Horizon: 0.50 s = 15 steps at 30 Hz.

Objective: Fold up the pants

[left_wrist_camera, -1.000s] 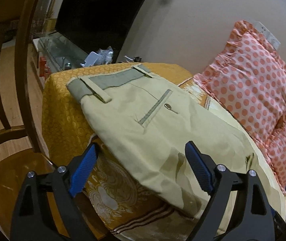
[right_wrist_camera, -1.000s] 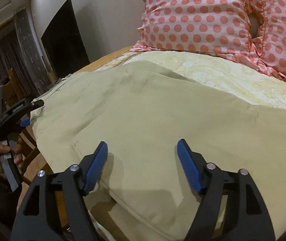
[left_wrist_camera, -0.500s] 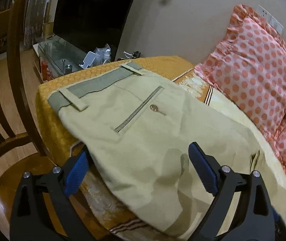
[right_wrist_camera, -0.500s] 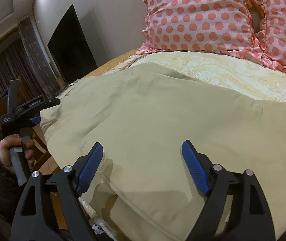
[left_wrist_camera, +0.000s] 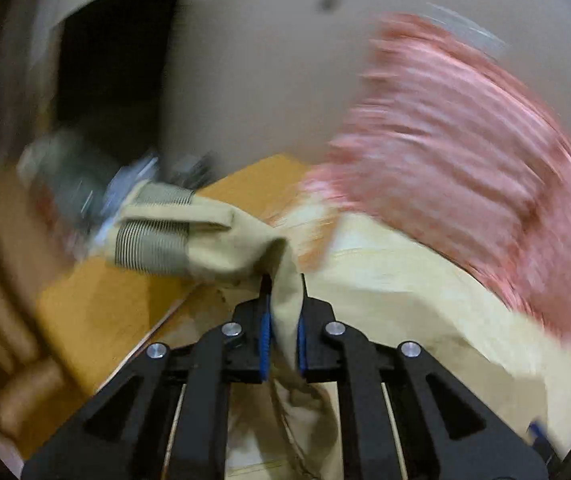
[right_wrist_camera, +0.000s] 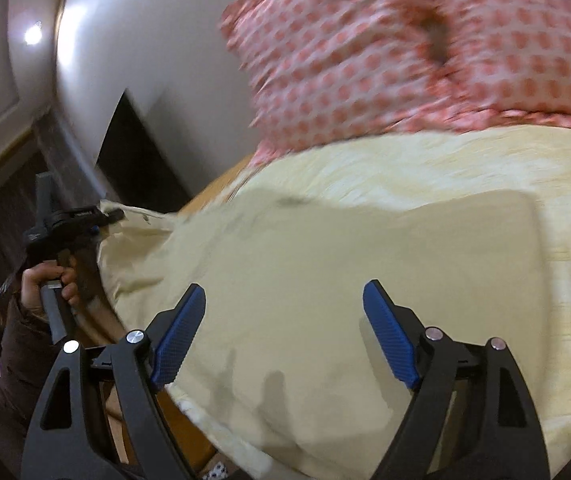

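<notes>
Holding the pants (left_wrist_camera: 221, 236) tight, my left gripper (left_wrist_camera: 283, 332) has its two blue pads squeezed together on a bunch of the cloth near the striped waistband (left_wrist_camera: 153, 236). My right gripper (right_wrist_camera: 285, 332) has its pads wide apart with nothing between them, and it hangs just over the leg part of the pants (right_wrist_camera: 345, 280).

The pants lie spread on the bed (right_wrist_camera: 485, 160), with the waist end far to the left and lifted off the orange cover (left_wrist_camera: 97, 304).

I think the pants are soft, light and floppy. They will sag and wrinkle wherever I do not hold them. A thick edge like the waistband or a leg hem looks like the best place to grab, because thin cloth could slip out.

The left view is very blurry, but it shows the pinch up close. The right view shows the whole flat leg, the spotty pink pillows (right_wrist_camera: 425, 48), and the hand (right_wrist_camera: 45, 280) holding the left gripper (right_wrist_camera: 73, 220) from the side.
</notes>
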Tool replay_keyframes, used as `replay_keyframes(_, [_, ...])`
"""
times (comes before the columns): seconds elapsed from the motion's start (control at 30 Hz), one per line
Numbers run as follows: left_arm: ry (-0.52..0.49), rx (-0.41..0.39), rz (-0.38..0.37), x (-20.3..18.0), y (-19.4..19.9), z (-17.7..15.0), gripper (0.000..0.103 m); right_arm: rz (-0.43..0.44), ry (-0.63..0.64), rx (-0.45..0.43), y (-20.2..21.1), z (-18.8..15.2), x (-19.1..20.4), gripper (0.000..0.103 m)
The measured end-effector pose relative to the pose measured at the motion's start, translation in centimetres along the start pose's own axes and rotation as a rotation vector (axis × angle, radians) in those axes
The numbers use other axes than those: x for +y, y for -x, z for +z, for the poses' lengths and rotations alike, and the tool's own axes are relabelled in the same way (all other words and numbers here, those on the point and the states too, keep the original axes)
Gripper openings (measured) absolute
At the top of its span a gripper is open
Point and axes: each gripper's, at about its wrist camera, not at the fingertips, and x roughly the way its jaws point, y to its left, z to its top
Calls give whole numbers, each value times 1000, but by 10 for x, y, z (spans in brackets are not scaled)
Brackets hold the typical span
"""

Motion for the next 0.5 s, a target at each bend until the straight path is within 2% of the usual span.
replay_keyframes(0.07, [-206,-31,-97,-69,12,0,9,-34,-40,-49,18,4,-14,83])
replay_keyframes(0.13, [-380,-52,-214,-126,27,-18,8,-88,-97,-116,43,6,-32,83])
replay_keyframes(0.17, [-486,-50,-308,-159,37,-39,8,-104,-119,-136,51,7,-39,83])
replay_keyframes(0.23, [-629,-28,-436,-198,50,-77,9,-130,-196,-176,70,7,-60,83])
replay_keyframes(0.33, [-828,51,-593,-238,60,-144,9,-80,-354,-178,82,4,-94,88])
replay_keyframes(0.37, [-880,98,-633,-247,60,-166,8,-66,-389,-174,82,2,-101,89])
replay_keyframes(0.43, [-962,165,-649,-254,55,-197,9,-5,-493,-155,79,-1,-118,89])
replay_keyframes(0.5, [-1004,140,-616,-251,53,-213,14,25,-526,-139,72,0,-125,89])
